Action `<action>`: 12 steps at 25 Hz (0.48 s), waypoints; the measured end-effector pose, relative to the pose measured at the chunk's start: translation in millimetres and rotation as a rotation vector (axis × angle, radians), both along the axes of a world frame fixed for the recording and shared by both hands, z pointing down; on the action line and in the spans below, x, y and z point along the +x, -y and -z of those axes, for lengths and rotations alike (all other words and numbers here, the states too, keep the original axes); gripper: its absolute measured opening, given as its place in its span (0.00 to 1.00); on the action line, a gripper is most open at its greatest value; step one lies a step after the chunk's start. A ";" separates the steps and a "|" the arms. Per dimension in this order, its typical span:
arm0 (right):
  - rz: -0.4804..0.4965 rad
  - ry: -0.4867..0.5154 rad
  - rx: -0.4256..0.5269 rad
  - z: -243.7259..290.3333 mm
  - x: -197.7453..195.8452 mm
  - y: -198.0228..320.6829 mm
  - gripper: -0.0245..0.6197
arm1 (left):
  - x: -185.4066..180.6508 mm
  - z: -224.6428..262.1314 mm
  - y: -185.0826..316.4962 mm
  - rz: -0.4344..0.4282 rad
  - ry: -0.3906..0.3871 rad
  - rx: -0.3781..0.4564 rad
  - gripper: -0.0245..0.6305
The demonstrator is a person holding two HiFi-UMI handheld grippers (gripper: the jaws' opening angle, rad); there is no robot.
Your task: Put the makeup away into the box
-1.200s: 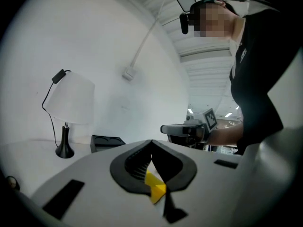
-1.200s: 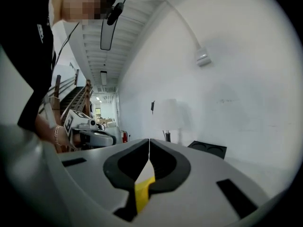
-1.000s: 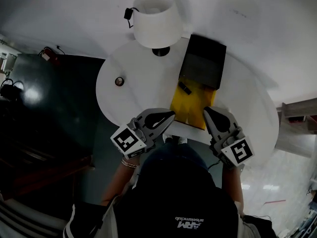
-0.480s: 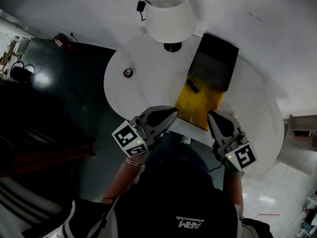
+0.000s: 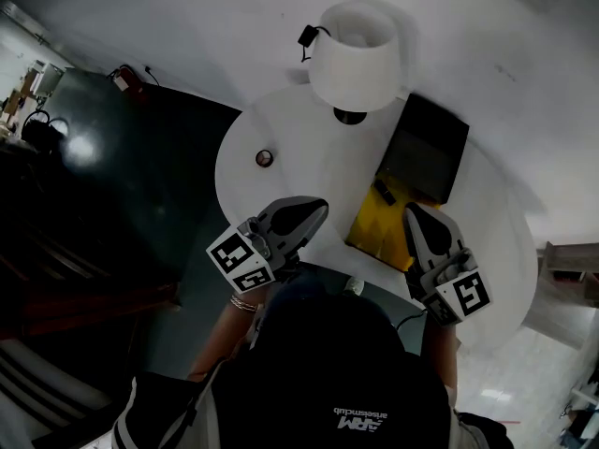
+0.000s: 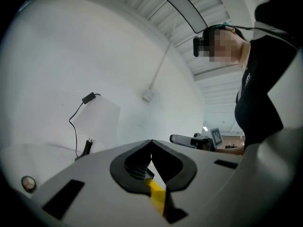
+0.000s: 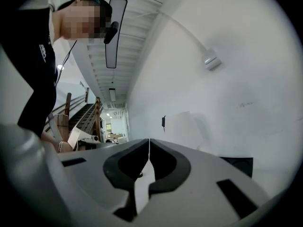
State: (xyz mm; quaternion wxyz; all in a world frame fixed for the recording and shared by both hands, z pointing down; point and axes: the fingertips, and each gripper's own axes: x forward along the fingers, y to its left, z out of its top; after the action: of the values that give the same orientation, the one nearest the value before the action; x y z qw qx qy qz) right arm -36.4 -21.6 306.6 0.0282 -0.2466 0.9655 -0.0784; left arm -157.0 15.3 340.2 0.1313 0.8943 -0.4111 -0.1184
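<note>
On the round white table (image 5: 299, 171) stands a box (image 5: 374, 232) with a yellow inside and a black lid (image 5: 426, 157) standing open. One small dark makeup item (image 5: 384, 193) lies in it. A small round compact (image 5: 265, 158) rests on the table to the left and also shows as the compact (image 6: 28, 183) low at the left of the left gripper view. My left gripper (image 5: 321, 206) is shut and empty, left of the box. At the box's right front corner my right gripper (image 5: 410, 210) is shut too, holding nothing.
A white lamp (image 5: 356, 64) with a black cord stands at the table's far edge, beside the lid. Dark floor lies left of the table. The person's body is close against the near edge. The right gripper (image 6: 189, 140) shows beyond the left one.
The head view has swung, so the table now sits further right and lower. The left gripper has drawn slightly leftward away from the box. Both stay shut and empty.
</note>
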 end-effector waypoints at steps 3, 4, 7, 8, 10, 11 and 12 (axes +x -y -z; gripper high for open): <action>-0.010 0.016 -0.004 4.7 -23.7 5.4 0.07 | -33.4 3.6 14.1 0.019 0.015 0.003 0.06; -0.011 0.015 -0.009 4.4 -31.1 7.2 0.07 | -43.9 3.2 19.1 0.027 0.013 -0.001 0.06; -0.023 0.006 -0.025 0.1 -50.8 13.7 0.07 | -71.2 -0.9 31.3 0.040 0.005 -0.023 0.06; -0.025 0.006 -0.029 -0.9 -57.1 16.1 0.07 | -79.6 -2.2 34.3 0.043 0.004 -0.030 0.06; -0.024 0.006 -0.036 -2.4 -69.8 19.5 0.07 | -96.5 -4.8 38.2 0.054 0.005 -0.045 0.06; -0.022 0.003 -0.040 -3.3 -76.1 20.5 0.07 | -105.4 -7.1 39.5 0.062 0.008 -0.056 0.06; -0.021 -0.003 -0.044 -4.5 -82.2 21.4 0.07 | -115.0 -10.6 40.9 0.074 0.011 -0.070 0.06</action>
State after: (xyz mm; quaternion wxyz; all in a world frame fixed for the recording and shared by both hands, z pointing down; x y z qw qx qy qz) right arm -118.6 -43.0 311.0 0.0224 -0.2573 0.9610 -0.0987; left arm -271.9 -25.5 350.9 0.1558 0.8741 -0.4482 -0.1040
